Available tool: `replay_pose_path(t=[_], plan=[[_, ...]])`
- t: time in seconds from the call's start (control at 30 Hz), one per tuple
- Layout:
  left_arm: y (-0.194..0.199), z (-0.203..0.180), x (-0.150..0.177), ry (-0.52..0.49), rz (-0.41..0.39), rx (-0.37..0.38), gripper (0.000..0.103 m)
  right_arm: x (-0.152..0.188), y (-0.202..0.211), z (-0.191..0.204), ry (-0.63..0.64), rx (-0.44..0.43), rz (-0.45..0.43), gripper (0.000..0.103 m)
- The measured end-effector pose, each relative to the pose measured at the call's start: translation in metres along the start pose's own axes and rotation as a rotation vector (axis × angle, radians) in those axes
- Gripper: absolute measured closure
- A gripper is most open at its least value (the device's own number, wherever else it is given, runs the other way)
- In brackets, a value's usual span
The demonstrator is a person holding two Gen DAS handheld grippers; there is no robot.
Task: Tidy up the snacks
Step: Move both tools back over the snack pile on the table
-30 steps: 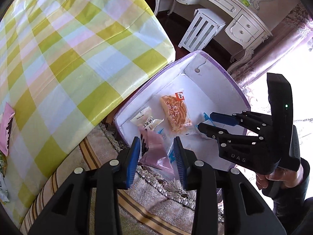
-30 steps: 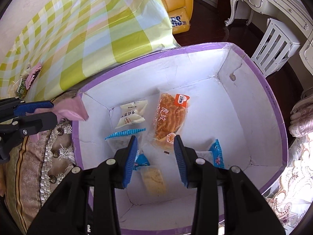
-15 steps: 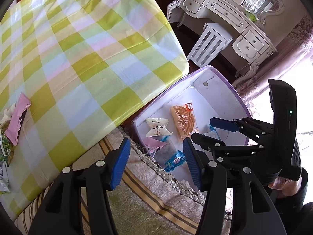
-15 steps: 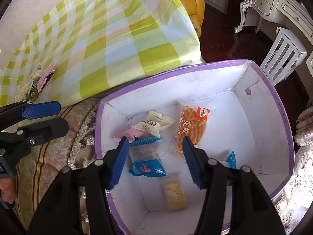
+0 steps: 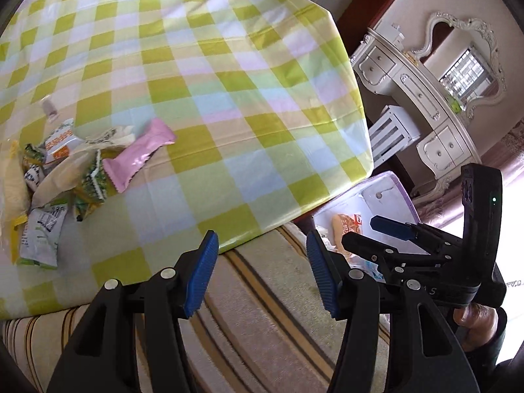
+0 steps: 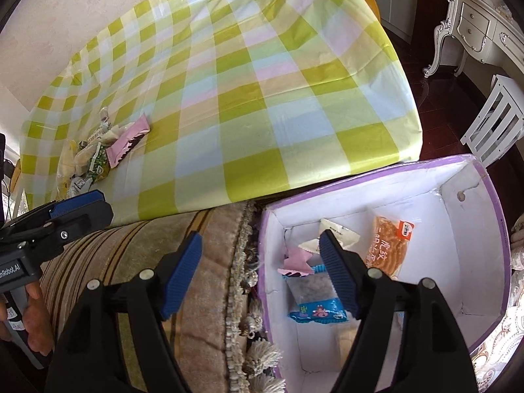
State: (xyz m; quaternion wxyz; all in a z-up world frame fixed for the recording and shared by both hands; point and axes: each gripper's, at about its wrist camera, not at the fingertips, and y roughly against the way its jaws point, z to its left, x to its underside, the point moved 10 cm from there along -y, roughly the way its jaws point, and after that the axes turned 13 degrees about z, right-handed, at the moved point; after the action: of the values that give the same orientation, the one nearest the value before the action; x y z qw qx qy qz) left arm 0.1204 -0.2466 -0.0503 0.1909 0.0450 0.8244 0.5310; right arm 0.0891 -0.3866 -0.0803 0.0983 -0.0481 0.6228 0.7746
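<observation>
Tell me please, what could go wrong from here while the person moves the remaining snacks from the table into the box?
1. The snacks lie heaped and overlapping, so the empty left gripper may pinch two packets or drag the pink packet aside.
2. The box stands below the table edge, so a packet released early could land on the fringed cushion.
3. The right gripper, its jaws opening and empty, is close to the left; they might collide.

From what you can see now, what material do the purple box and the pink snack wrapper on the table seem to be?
Purple box: probably cardboard, matte white inside, since creases and folded seams show at its corners. Pink snack wrapper: likely thin plastic film, slightly glossy, with a crimped zigzag end seal.
</observation>
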Motion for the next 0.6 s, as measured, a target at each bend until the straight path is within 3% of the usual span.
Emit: replay_pose_path(t=[0.47,0.6], plan=[[0.091,0.156,0.028,0.370,-0.236,-0.122,0.044,-0.043,-0.010,0.093,0.070,-0.078,-0.013,0.027],[0.108,0.192,0.034,0.458,-0.286,-0.158,0.033,-0.058,-0.016,0.114,0.070,-0.086,-0.031,0.027]])
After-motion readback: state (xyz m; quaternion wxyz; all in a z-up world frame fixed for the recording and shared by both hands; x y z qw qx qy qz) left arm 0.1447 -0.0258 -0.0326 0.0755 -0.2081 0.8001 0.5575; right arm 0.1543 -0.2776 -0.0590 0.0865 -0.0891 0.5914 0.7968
